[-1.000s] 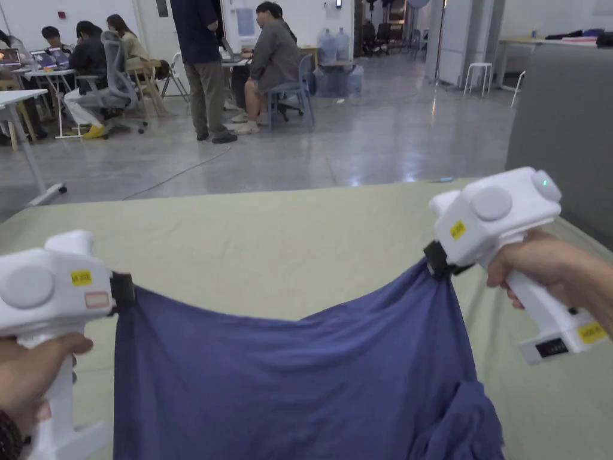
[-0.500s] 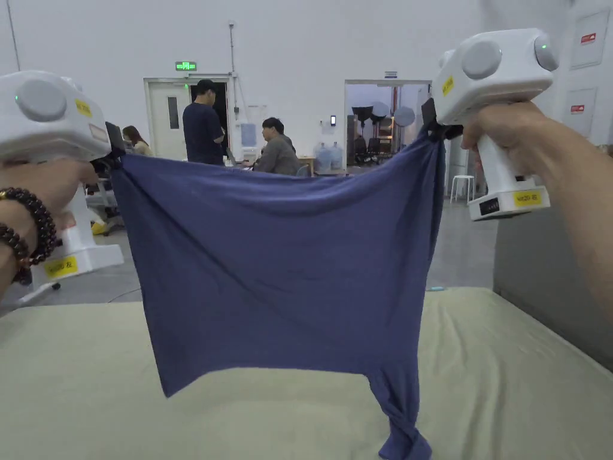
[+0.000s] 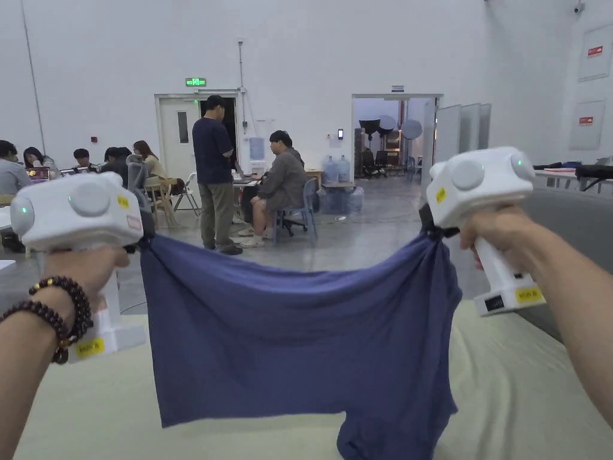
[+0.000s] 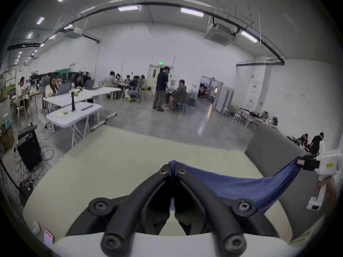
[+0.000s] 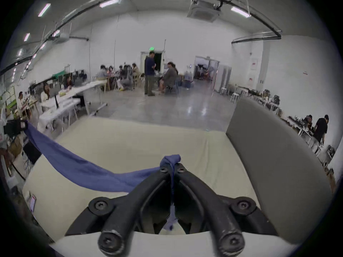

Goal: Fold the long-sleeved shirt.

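A blue long-sleeved shirt [image 3: 293, 347] hangs in the air like a sagging sheet between my two grippers, above the pale green table [image 3: 527, 389]. My left gripper [image 3: 142, 241] is shut on its upper left corner. The right gripper [image 3: 432, 232] is shut on the upper right corner. A bunched sleeve [image 3: 389, 434] droops from the lower right onto the table. In the left gripper view the jaws [image 4: 172, 170] pinch blue cloth [image 4: 232, 185]. In the right gripper view the jaws [image 5: 171, 167] pinch a bunched tuft of the cloth [image 5: 81, 168].
A grey padded panel [image 3: 574, 239] stands along the table's right side. Beyond the table lies an open grey floor [image 3: 371, 233]. A person [image 3: 214, 173] stands there beside seated people at desks [image 4: 78, 101]. Cables and a black box [image 4: 29, 148] sit left of the table.
Both grippers rose with the shirt from table height to high up, then came down partway. The top edge now sags more and the sleeve end rests bunched on the table.
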